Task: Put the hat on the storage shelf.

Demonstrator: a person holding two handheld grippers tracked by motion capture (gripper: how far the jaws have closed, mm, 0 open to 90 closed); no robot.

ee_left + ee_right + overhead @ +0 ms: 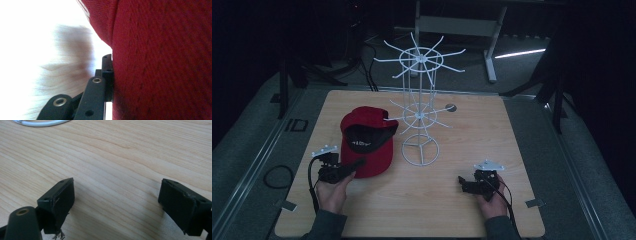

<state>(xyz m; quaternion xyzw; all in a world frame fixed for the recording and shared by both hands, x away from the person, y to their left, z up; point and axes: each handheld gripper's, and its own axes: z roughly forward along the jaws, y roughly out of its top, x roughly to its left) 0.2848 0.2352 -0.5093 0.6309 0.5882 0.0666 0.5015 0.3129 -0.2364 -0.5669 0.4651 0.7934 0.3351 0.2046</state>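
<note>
A red cap [367, 145] lies on the wooden table left of centre, its dark inside facing up. My left gripper [357, 164] is shut on the cap's near edge. In the left gripper view the red fabric [162, 60] presses against one black jaw and hides the other. My right gripper [462, 184] rests low over the table near the front right. In the right gripper view it [117, 195] stands open, with bare wood between its jaws.
A tall white wire rack [419, 110] with two tiers of spokes stands mid-table, just right of the cap; its base ring [40, 123] shows in the right gripper view. A small dark disc [451, 107] lies behind it. The table [437, 200] has dark floor around it.
</note>
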